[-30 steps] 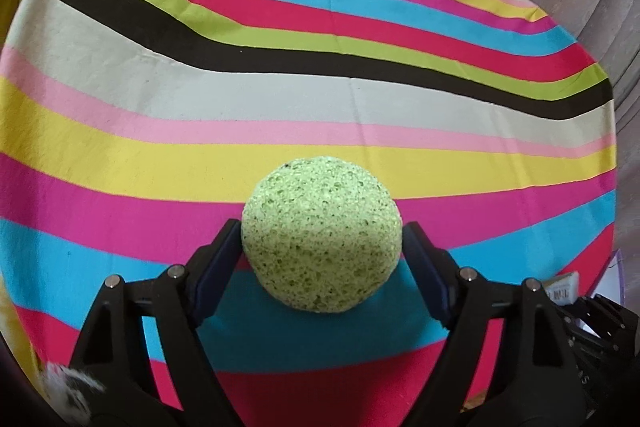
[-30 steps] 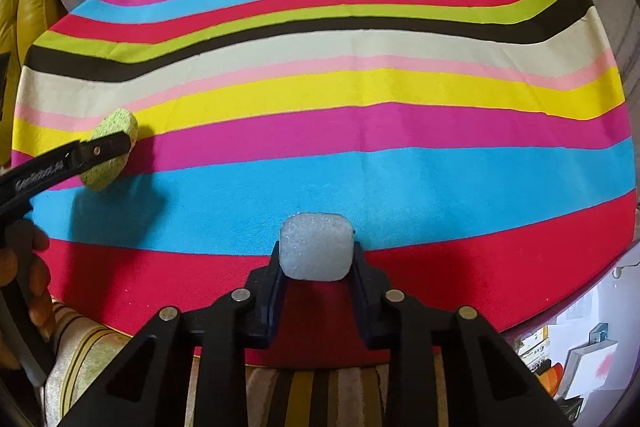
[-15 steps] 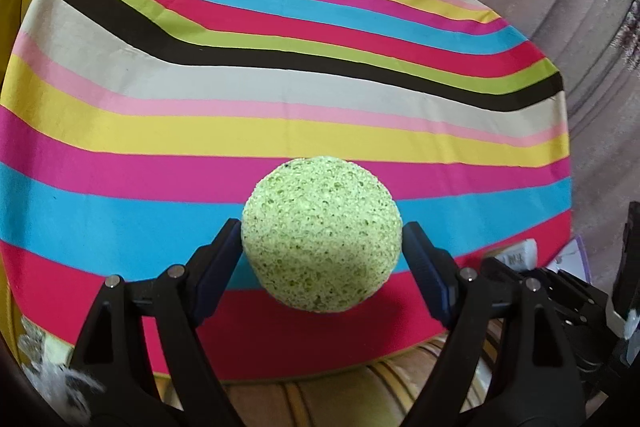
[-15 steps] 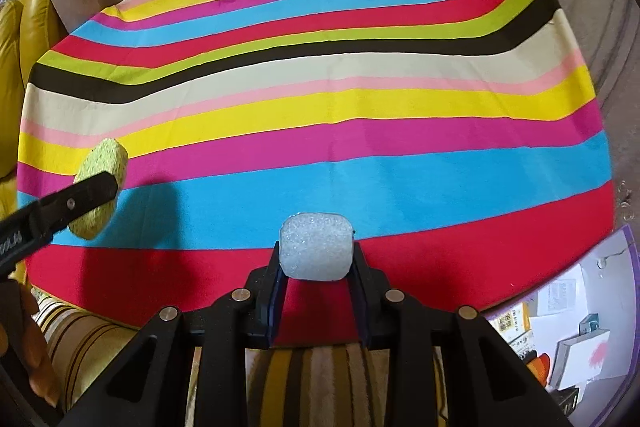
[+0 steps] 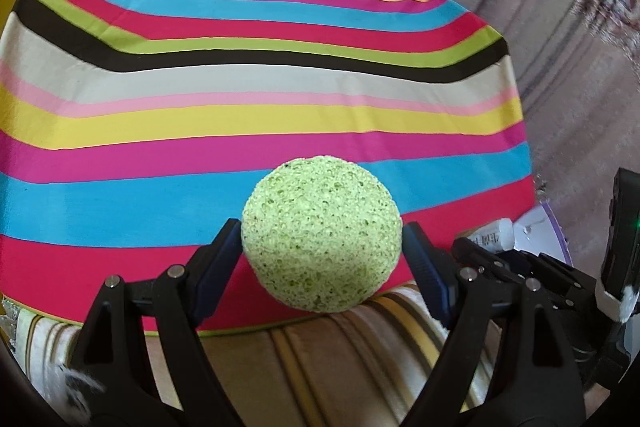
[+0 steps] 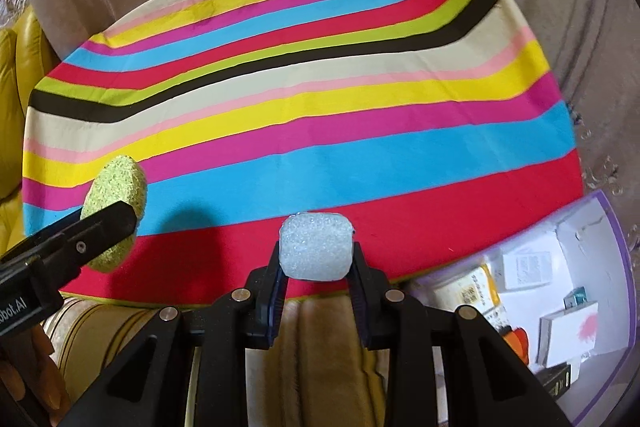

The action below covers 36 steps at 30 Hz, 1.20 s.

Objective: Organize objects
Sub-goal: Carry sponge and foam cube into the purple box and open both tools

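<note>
Holding a green sponge (image 5: 320,241) in left gripper (image 5: 322,255), white foam block (image 6: 316,246) in right gripper (image 6: 316,259).

Both grippers are black plastic with triangular cut-outs and silver screws — left gripper (image 5: 321,255), right gripper (image 6: 316,263) — with dark blue pads (image 5: 224,255); white lettering marks the left one's side.

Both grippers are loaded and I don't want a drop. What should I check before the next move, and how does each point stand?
1. Left gripper clamps the green sponge on both sides: ok.
2. Right gripper clamps the white foam block: ok.
3. Grippers apart from each other: ok.
4. Striped cloth bare below: ok.
5. Destination for either piece in view: cannot tell.
</note>
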{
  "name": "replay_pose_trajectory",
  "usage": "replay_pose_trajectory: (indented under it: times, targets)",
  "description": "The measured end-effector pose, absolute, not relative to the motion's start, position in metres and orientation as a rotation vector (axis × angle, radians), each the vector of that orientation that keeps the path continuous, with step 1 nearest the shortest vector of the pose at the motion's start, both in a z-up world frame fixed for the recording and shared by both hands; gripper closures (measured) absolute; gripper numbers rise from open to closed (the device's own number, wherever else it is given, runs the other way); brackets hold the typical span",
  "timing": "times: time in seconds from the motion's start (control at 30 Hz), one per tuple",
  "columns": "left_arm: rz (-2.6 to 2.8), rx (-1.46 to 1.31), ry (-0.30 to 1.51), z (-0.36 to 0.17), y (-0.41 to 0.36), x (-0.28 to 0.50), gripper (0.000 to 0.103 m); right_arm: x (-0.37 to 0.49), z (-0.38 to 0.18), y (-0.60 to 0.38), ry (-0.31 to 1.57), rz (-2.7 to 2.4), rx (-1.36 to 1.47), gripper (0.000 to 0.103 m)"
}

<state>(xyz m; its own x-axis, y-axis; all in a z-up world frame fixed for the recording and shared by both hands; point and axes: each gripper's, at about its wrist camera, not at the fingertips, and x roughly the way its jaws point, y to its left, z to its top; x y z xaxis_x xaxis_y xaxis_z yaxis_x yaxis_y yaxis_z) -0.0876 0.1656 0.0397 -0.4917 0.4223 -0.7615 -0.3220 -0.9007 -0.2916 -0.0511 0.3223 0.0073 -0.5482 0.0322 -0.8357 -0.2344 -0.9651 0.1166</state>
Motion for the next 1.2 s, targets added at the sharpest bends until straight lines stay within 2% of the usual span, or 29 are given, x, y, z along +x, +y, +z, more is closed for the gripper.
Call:
replay_pose_trajectory:
  times: [0.33, 0.83, 1.2]
  targets:
    - [2.310, -1.214, -0.084, 0.051, 0.214, -0.060, 0.020, -0.002, 0.018, 0.378, 0.381, 2.544, -1.331, 0.073]
    - [2.146, -1.147, 0.111, 0.056, 0.311, -0.018, 0.020, 0.066, 0.016, 0.471, 0.457, 2.357, -1.233, 0.073]
    - [2.072, -1.148, 0.177, 0.049, 0.358, -0.007, 0.020, 0.078, 0.017, 0.511, 0.458, 2.283, -1.190, 0.072]
